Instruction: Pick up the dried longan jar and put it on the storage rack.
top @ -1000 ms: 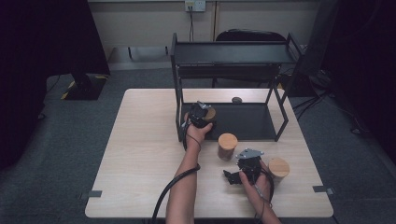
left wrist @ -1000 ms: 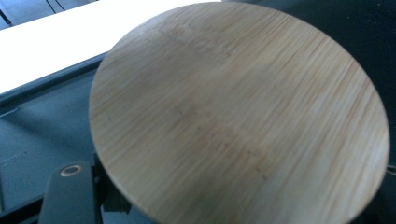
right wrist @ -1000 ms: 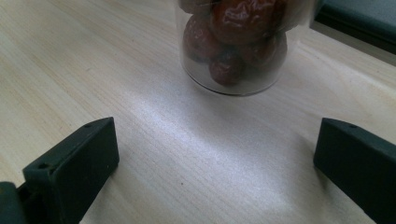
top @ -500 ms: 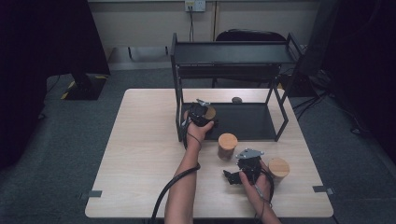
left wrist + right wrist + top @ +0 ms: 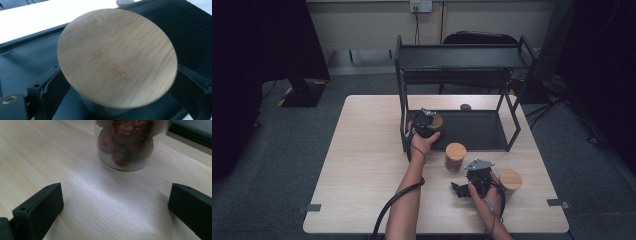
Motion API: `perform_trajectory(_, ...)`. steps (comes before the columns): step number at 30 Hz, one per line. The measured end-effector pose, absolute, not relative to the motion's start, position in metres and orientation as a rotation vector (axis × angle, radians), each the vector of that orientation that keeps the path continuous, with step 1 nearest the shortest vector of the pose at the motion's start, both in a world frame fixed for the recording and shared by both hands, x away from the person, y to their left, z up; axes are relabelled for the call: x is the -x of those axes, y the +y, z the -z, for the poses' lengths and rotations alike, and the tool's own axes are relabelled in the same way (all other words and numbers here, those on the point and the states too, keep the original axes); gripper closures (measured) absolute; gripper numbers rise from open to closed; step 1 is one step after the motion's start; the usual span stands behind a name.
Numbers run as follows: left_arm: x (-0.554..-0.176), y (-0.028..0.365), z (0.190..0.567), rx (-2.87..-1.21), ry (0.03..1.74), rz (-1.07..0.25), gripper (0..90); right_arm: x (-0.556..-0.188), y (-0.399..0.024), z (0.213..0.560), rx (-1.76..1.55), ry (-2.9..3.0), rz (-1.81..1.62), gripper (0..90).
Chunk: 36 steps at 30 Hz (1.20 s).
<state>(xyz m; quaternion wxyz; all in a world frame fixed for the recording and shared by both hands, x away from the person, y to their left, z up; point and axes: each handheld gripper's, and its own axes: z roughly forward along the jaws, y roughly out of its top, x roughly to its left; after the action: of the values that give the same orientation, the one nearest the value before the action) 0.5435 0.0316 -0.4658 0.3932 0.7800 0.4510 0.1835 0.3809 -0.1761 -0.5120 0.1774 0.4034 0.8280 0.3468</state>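
Your high view is running dim at both sides; only the table (image 5: 362,165) is catching even overhead light. In the left gripper view the bamboo lid (image 5: 117,57) is blurring softly, perhaps too close for focus. In the right gripper view, glare is washing the tabletop below the jar (image 5: 127,145).

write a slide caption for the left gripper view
Left gripper's fingers opening around a bamboo-lidded jar set on the black rack's lower shelf.

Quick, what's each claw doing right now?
Left claw: just been opening, jar between its jaws on the rack.
Right claw: open, holding nothing.
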Motion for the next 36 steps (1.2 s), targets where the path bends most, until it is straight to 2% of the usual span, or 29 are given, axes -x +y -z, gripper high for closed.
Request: perform_trajectory(36,-0.516,0.048,0.461,-1.955,1.119,-0.436,7.2,-0.381,-0.176,0.512,-1.141,2.343,-0.982,0.0)
